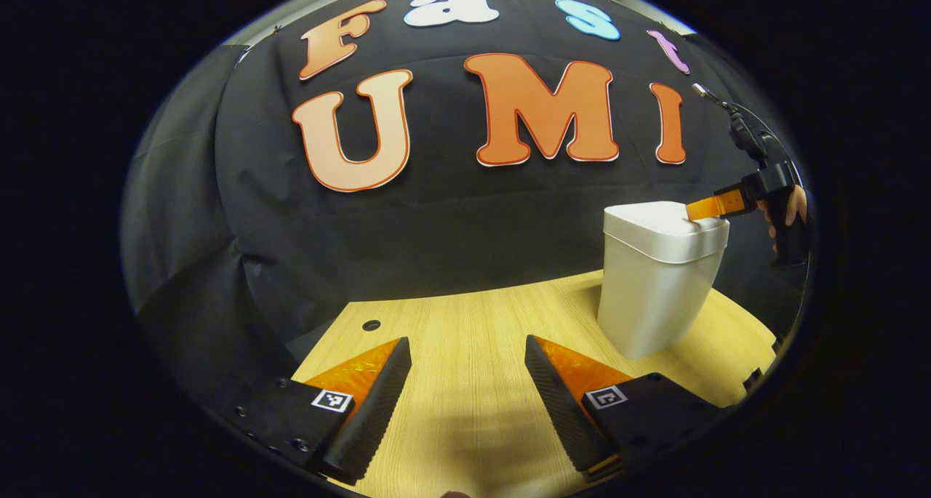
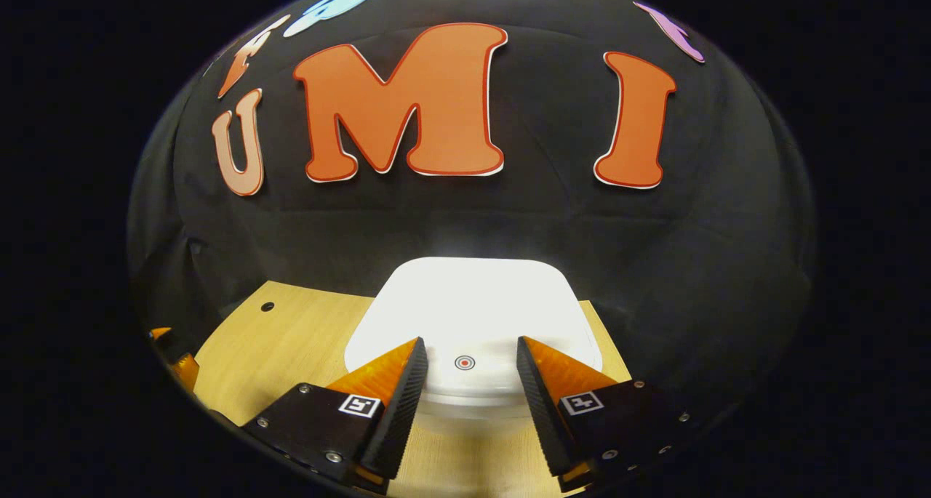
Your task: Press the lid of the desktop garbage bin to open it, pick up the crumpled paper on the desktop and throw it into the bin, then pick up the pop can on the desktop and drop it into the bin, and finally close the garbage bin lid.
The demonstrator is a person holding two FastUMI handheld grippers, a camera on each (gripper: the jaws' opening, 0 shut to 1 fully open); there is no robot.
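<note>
White plastic desktop garbage bin (image 1: 658, 280) upright on wood-grain tabletop (image 1: 465, 352), lid (image 2: 473, 309) shut. Right hand-held gripper (image 2: 465, 356) at lid's front edge, fingers parted, straddling red target mark (image 2: 465, 363). Left hand-held gripper (image 1: 465, 382) agape, holding nothing. Scene fits opening press or closing; any press best centred on mark.
</note>
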